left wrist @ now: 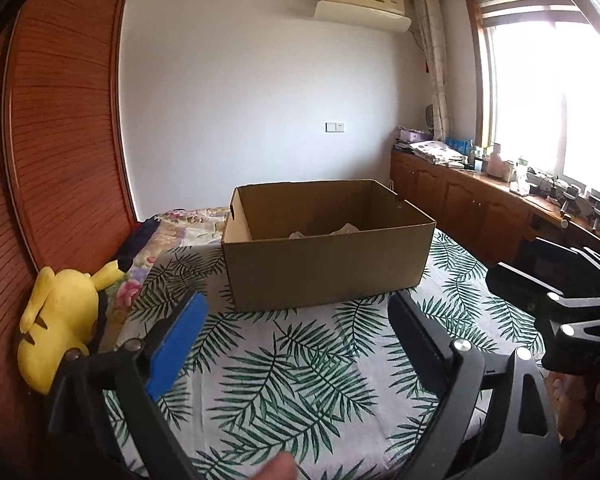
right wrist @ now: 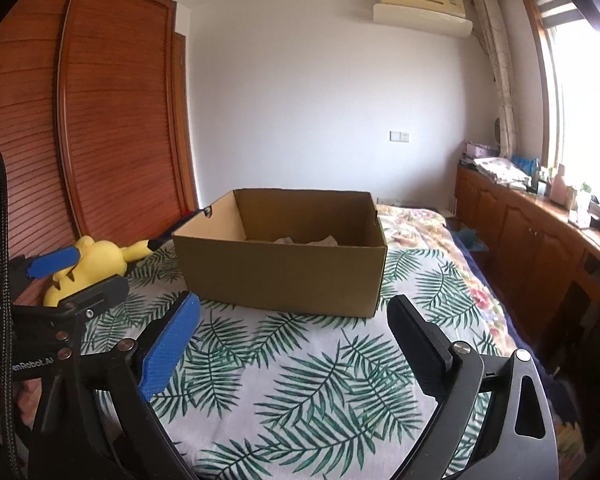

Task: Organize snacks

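Note:
An open brown cardboard box (left wrist: 324, 268) stands on the leaf-print bedspread (left wrist: 284, 380); it also shows in the right wrist view (right wrist: 280, 272). Pale crumpled packets (left wrist: 332, 232) lie at its bottom, mostly hidden by the near wall. My left gripper (left wrist: 296, 320) is open and empty, held above the bedspread in front of the box. My right gripper (right wrist: 294, 316) is open and empty, also in front of the box. The left gripper also shows at the left of the right wrist view (right wrist: 52, 264).
A yellow plush toy (left wrist: 60, 320) leans against the wooden wardrobe (left wrist: 60, 140) at the left. A low wooden cabinet (left wrist: 480, 204) with clutter runs under the window at the right. A floral blanket (right wrist: 420, 224) lies behind the box.

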`<state>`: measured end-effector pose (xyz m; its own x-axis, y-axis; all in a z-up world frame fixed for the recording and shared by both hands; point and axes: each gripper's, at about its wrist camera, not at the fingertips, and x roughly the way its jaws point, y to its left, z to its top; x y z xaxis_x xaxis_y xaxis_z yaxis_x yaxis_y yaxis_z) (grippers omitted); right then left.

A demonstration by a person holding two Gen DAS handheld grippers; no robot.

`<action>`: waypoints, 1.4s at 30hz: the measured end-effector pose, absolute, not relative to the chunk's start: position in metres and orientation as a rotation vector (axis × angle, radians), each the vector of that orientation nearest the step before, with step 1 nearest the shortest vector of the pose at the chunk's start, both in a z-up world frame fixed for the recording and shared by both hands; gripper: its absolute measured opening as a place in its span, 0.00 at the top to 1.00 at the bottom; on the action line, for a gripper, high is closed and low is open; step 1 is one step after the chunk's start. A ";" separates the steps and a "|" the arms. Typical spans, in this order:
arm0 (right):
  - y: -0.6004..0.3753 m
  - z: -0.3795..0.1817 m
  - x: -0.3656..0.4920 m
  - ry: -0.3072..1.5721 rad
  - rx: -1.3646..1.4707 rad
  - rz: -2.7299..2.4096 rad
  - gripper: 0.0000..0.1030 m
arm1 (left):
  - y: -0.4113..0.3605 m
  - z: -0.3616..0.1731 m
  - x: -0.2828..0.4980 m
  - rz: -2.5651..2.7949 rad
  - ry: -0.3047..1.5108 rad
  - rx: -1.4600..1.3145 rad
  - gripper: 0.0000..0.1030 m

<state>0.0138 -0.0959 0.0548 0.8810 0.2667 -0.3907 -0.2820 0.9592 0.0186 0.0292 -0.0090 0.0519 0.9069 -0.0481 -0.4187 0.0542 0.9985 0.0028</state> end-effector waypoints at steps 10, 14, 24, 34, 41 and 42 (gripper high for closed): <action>-0.101 0.048 -0.006 0.381 -0.019 0.273 0.07 | -0.009 0.040 0.011 -0.041 0.444 -0.001 0.10; -0.103 0.046 -0.010 0.378 -0.011 0.272 0.07 | -0.006 0.038 0.010 -0.037 0.454 -0.023 0.10; -0.103 0.042 -0.009 0.379 -0.013 0.269 0.07 | -0.003 0.036 0.010 -0.034 0.458 -0.027 0.10; -0.103 0.042 -0.010 0.380 -0.013 0.269 0.07 | -0.002 0.038 0.009 -0.036 0.453 -0.026 0.10; -0.103 0.041 -0.010 0.381 -0.013 0.270 0.07 | -0.001 0.040 0.008 -0.038 0.449 -0.026 0.10; -0.104 0.041 -0.010 0.381 -0.013 0.270 0.07 | -0.001 0.039 0.007 -0.038 0.449 -0.025 0.10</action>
<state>-0.0099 -0.1035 0.0413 0.8932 0.2575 -0.3687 -0.2624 0.9642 0.0377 0.0070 -0.0015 0.0395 0.9002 -0.0426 -0.4334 0.0314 0.9990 -0.0328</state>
